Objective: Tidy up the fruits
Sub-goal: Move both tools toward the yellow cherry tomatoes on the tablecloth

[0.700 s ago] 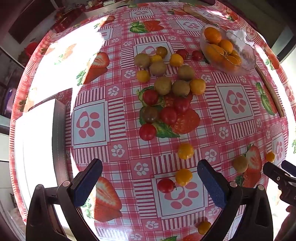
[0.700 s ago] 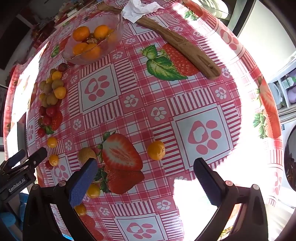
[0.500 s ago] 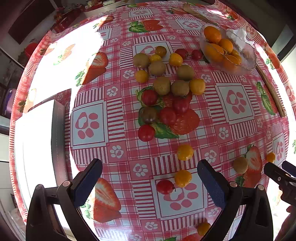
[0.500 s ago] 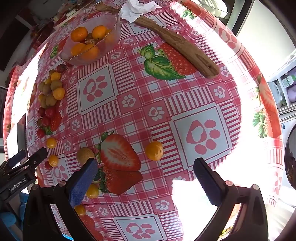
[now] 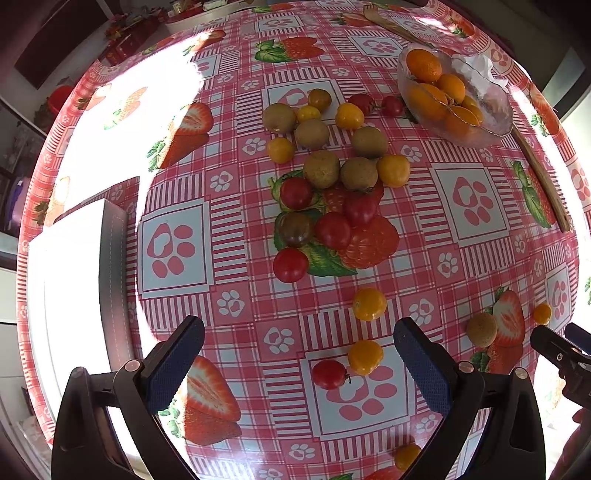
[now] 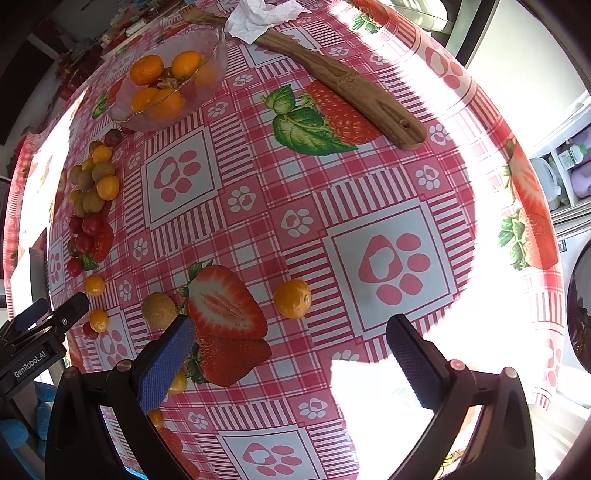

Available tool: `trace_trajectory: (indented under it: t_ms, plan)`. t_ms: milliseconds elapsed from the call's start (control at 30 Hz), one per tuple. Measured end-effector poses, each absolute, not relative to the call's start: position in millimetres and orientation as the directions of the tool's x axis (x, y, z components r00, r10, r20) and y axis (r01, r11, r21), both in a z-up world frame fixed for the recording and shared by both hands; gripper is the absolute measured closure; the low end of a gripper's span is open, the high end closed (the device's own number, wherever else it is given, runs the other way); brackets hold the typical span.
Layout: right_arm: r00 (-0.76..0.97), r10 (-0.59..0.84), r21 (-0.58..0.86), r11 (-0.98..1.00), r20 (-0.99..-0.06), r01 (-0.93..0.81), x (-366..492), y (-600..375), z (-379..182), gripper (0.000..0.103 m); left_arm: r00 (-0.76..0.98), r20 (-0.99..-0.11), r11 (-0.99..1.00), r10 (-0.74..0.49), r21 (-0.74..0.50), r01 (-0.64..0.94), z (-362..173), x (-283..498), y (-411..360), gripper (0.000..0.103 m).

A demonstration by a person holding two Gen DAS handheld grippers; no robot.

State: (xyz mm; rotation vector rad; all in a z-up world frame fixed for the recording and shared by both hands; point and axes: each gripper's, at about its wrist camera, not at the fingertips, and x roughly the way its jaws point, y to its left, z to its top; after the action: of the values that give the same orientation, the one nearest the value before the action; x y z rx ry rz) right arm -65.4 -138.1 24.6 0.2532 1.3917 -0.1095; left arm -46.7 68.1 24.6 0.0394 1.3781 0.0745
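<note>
Small fruits lie loose on the strawberry-print tablecloth [image 5: 177, 251]: a cluster of red tomatoes [image 5: 332, 229], brown kiwis [image 5: 321, 168] and yellow-orange fruits [image 5: 393, 170] in mid-table. A glass bowl [image 5: 495, 122] at the far right holds several oranges [image 5: 424, 64]. My left gripper [image 5: 299, 358] hangs open over a red tomato [image 5: 328, 373] and a yellow fruit [image 5: 365, 356]. My right gripper [image 6: 290, 350] is open too, just short of a lone orange fruit [image 6: 292, 298], with a kiwi [image 6: 159, 310] beside its left finger.
A wooden spatula [image 6: 351, 92] and a crumpled white tissue [image 6: 258, 16] lie beyond the bowl [image 6: 218, 51]. A white box [image 5: 70, 280] sits at the table's left edge. Shelves and a white appliance [image 6: 576, 251] stand past the right edge.
Both views have drifted slightly; the fruits sit a touch lower and nearer in each. Both grippers stay open and empty.
</note>
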Motion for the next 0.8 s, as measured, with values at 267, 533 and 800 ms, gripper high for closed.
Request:
trace_trajectory:
  t_ms: [267, 533, 800]
  plan:
    - [0.161, 0.066, 0.103, 0.966, -0.985, 0.239, -86.4, -158.1, 25.3, 0.000, 0.208, -0.975, 0.996, 0.079, 0.087, 0.033, 21.4, -49.8, 46.7, 0.000]
    - [0.174, 0.058, 0.096, 0.971, -0.983, 0.217, -93.5, -170.5, 27.4, 0.001, 0.204, -0.976, 0.993, 0.072, 0.090, 0.079, 15.8, -43.9, 20.3, 0.017]
    - [0.176, 0.014, 0.031, 0.995, -0.984, 0.093, -70.2, -140.3, 27.8, 0.029, 0.177, -0.983, 0.997, 0.043, 0.053, 0.057, 10.7, -35.8, 21.6, 0.046]
